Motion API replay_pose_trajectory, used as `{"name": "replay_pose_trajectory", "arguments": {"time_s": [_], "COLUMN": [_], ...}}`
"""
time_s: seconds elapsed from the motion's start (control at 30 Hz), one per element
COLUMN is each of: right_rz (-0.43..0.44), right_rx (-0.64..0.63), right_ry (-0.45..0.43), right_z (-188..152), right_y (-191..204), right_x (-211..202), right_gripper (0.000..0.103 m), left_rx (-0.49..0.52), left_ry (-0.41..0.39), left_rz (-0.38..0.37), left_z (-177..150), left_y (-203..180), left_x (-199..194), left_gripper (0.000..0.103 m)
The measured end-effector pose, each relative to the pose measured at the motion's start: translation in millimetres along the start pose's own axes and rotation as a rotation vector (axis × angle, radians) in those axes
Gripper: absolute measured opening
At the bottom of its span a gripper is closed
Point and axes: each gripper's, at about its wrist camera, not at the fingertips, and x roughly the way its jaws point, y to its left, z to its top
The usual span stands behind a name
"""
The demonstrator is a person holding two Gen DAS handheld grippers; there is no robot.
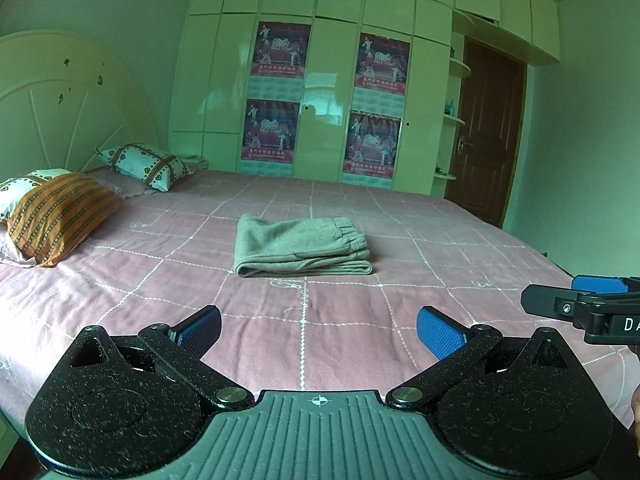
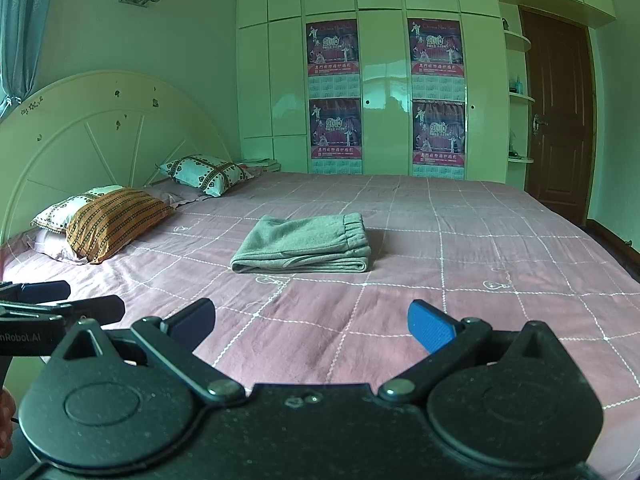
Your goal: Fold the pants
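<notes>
The grey pants (image 1: pixel 302 246) lie folded in a flat rectangle in the middle of the pink checked bed (image 1: pixel 400 312), waistband to the right. They also show in the right wrist view (image 2: pixel 302 246). My left gripper (image 1: pixel 320 330) is open and empty, held back over the near part of the bed, well short of the pants. My right gripper (image 2: pixel 312 322) is open and empty too, beside the left one. The right gripper's fingers (image 1: pixel 560 300) show at the right edge of the left wrist view; the left gripper's fingers (image 2: pixel 88 306) show at the left edge of the right wrist view.
Pillows (image 2: pixel 116 222) lie at the head of the bed on the left, against a cream headboard (image 2: pixel 100 136). A white wardrobe (image 2: pixel 384 80) with posters stands behind the bed. A brown door (image 2: pixel 560 112) is at the far right.
</notes>
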Motion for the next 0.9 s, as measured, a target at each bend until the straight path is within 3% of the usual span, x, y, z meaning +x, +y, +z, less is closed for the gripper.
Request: {"name": "replay_pose_trajectory", "arguments": {"time_s": [0.9], "right_rz": [0.000], "right_rx": [-0.001], "right_ry": [-0.001], "right_z": [0.4], "right_y": [-0.7], "right_x": [-0.4], "right_gripper": [0.097], "left_rx": [-0.004], "left_ry": [-0.014], "left_rz": [0.002], "left_z": [0.3], "left_y": [-3.9], "left_x": [-2.0], "left_gripper": [0.103]}}
